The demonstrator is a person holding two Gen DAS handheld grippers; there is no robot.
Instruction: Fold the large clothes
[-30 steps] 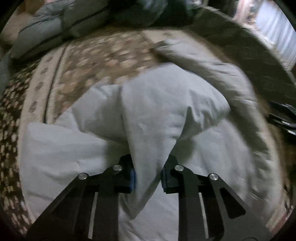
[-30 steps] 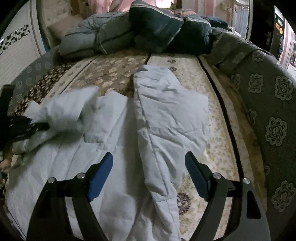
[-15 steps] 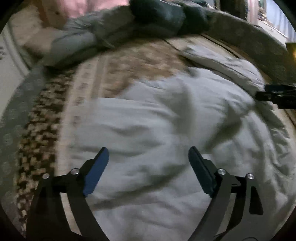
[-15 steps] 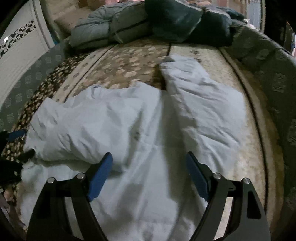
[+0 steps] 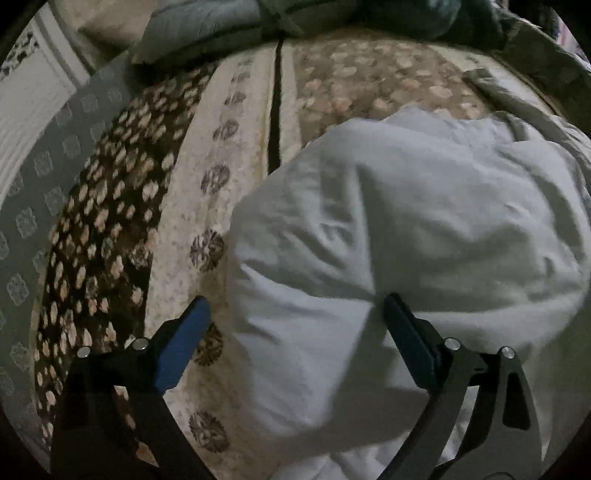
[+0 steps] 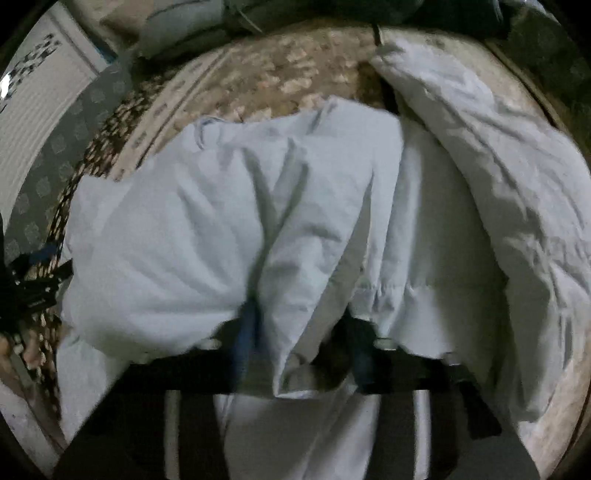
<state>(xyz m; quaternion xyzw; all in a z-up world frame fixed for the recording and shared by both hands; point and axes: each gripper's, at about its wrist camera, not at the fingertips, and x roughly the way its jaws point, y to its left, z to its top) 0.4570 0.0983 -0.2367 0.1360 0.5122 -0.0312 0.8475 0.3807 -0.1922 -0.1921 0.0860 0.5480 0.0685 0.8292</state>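
A large pale blue padded jacket lies spread on a patterned bedspread. One sleeve is folded across the body; the other side lies along the right. My left gripper is open over the jacket's left edge, its blue pads apart, with the right fingertip touching the cloth. My right gripper has closed on a fold of the jacket near its lower middle; the view is blurred. The left gripper also shows at the left edge of the right wrist view.
Grey and dark quilted bedding is piled at the far end of the bed. A grey patterned border and a white wall panel lie to the left. A grey patterned cushion edge runs along the far right.
My left gripper let go of the sleeve, opened and swung to the jacket's left edge. My right gripper moved down and forward and closed on a fold of the jacket.
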